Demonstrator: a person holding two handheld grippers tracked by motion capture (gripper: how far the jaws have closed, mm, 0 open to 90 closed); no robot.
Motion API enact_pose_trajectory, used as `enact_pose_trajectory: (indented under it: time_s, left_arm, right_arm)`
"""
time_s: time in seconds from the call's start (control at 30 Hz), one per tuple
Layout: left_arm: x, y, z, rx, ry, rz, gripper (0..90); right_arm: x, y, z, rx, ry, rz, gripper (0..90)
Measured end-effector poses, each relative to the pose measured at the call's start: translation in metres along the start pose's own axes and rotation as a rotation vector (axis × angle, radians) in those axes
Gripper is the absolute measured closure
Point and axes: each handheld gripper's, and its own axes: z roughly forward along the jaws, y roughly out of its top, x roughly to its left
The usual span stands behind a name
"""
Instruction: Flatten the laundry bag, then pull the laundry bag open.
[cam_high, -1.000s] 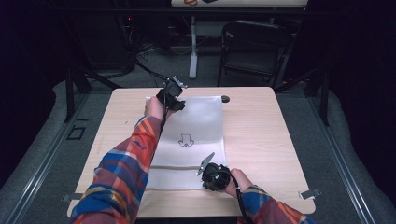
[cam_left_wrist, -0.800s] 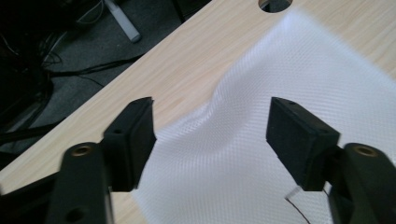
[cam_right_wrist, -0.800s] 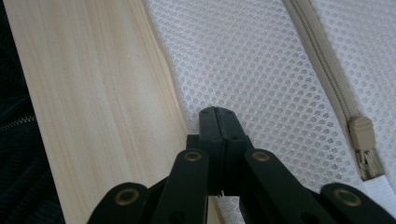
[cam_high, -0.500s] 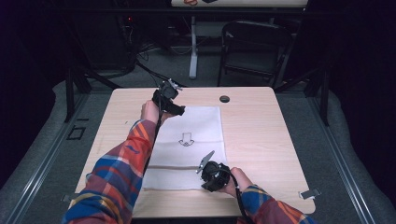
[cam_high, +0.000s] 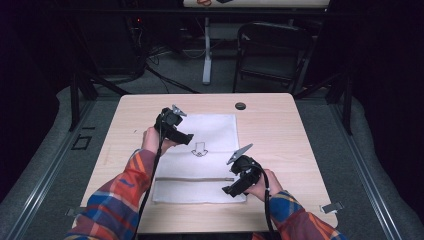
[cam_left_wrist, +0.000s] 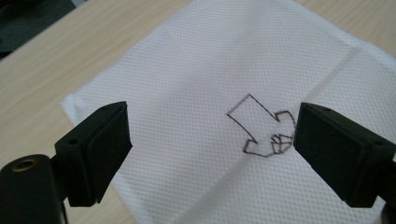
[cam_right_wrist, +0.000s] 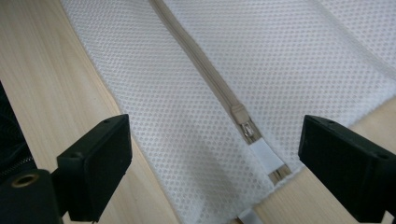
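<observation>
Your left tongs (cam_high: 186, 137) and right tongs (cam_high: 229, 190) have both just been opening and now hover released, nothing between their jaws. The white mesh bag (cam_high: 200, 160) lies flat on the worktop (cam_high: 280, 135), its zipper pull (cam_right_wrist: 246, 127) at the right end.

A pale wooden bench (cam_high: 300, 145) stands on grey carpet (cam_high: 55, 150) in a dim room, with a small dark round disc (cam_high: 240, 106) near its far edge. Beyond that far edge a black chair (cam_high: 272, 55) and a white post (cam_high: 206, 50) stand in shadow, with dark cables (cam_high: 160, 75) trailing over the floor.
</observation>
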Motion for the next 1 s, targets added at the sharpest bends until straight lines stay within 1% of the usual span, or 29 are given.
enact_pose_trajectory:
  time_s: [0.03, 0.07, 0.1, 0.13, 0.17, 0.2, 0.23, 0.27, 0.33, 0.4, 0.43, 0.47, 0.5, 0.53, 0.63, 0.67, 0.73, 0.77, 0.83, 0.87, 0.9, 0.93, 1.0]
  left_arm:
    - [-0.002, -0.003, -0.001, -0.001, -0.003, -0.001, 10.3]
    - [-0.004, -0.006, -0.001, -0.011, -0.013, -0.013, 9.6]
    - [-0.005, -0.009, -0.002, -0.018, -0.024, -0.023, 8.4]
    - [-0.007, -0.012, -0.002, -0.018, -0.030, -0.023, 8.4]
    - [-0.008, -0.015, -0.003, -0.029, -0.038, -0.028, 8.3]
    - [-0.010, -0.016, -0.003, -0.033, -0.045, -0.027, 8.0]
    - [-0.012, -0.017, -0.003, -0.026, -0.044, -0.016, 7.9]
    - [-0.014, -0.016, -0.004, -0.025, -0.043, -0.007, 7.4]
    - [-0.017, -0.015, -0.006, -0.043, -0.051, -0.007, 7.0]
    - [-0.020, -0.014, -0.007, -0.042, -0.060, 0.003, 7.0]
    - [-0.022, -0.014, -0.006, -0.041, -0.063, 0.010, 7.1]
    - [-0.025, -0.014, -0.005, -0.039, -0.065, 0.009, 7.1]
    - [-0.027, -0.015, -0.004, -0.037, -0.064, 0.010, 6.7]
    - [-0.029, -0.015, -0.003, -0.036, -0.065, 0.013, 6.3]
    - [-0.034, -0.015, -0.001, -0.034, -0.076, 0.019, 6.2]
    - [-0.036, -0.015, -0.001, -0.032, -0.082, 0.024, 6.2]
    - [-0.039, -0.014, -0.001, -0.034, -0.089, 0.029, 6.4]
    - [-0.041, -0.014, -0.001, -0.031, -0.091, 0.040, 6.5]
    - [-0.044, -0.013, 0.000, -0.038, -0.106, 0.036, 6.6]
    - [-0.045, -0.013, 0.000, -0.033, -0.114, 0.041, 6.8]
    - [-0.048, -0.013, 0.001, -0.039, -0.111, 0.044, 6.9]
    - [-0.049, -0.013, 0.001, -0.037, -0.123, 0.049, 6.9]
    - [-0.054, -0.013, 0.002, -0.034, -0.130, 0.061, 7.1]
  right_arm:
    - [-0.002, -0.001, -0.002, 0.000, -0.005, 0.006, 9.0]
    - [-0.005, -0.002, -0.004, -0.010, -0.012, 0.010, 9.0]
    - [-0.007, -0.003, -0.006, -0.004, -0.008, 0.015, 8.9]
    - [-0.009, -0.004, -0.008, -0.009, -0.006, 0.026, 8.7]
    - [-0.011, -0.005, -0.010, -0.016, -0.011, 0.032, 8.9]
    - [-0.013, -0.006, -0.013, -0.030, -0.010, 0.040, 8.8]
    - [-0.015, -0.006, -0.016, -0.029, -0.018, 0.046, 8.8]
    - [-0.017, -0.008, -0.018, -0.041, -0.022, 0.050, 9.0]
    - [-0.021, -0.010, -0.022, -0.055, -0.037, 0.063, 9.3]
    - [-0.025, -0.014, -0.026, -0.067, -0.040, 0.075, 10.5]
    - [-0.027, -0.015, -0.026, -0.063, -0.041, 0.079, 10.9]
    - [-0.028, -0.017, -0.027, -0.064, -0.054, 0.081, 11.7]
    - [-0.029, -0.019, -0.026, -0.069, -0.052, 0.090, 12.3]
    - [-0.030, -0.020, -0.026, -0.052, -0.050, 0.088, 13.5]
    - [-0.032, -0.021, -0.027, -0.062, -0.053, 0.081, 14.9]
    - [-0.032, -0.021, -0.027, -0.069, -0.059, 0.087, 15.0]
    - [-0.033, -0.021, -0.027, -0.060, -0.059, 0.087, 15.4]
    - [-0.033, -0.021, -0.027, -0.061, -0.059, 0.087, 15.6]
    - [-0.034, -0.022, -0.028, -0.069, -0.060, 0.092, 16.2]
    - [-0.035, -0.023, -0.028, -0.063, -0.067, 0.093, 16.4]
    - [-0.036, -0.023, -0.028, -0.066, -0.073, 0.096, 16.7]
    - [-0.037, -0.024, -0.028, -0.070, -0.074, 0.101, 17.3]
    - [-0.039, -0.024, -0.028, -0.070, -0.080, 0.109, 18.0]
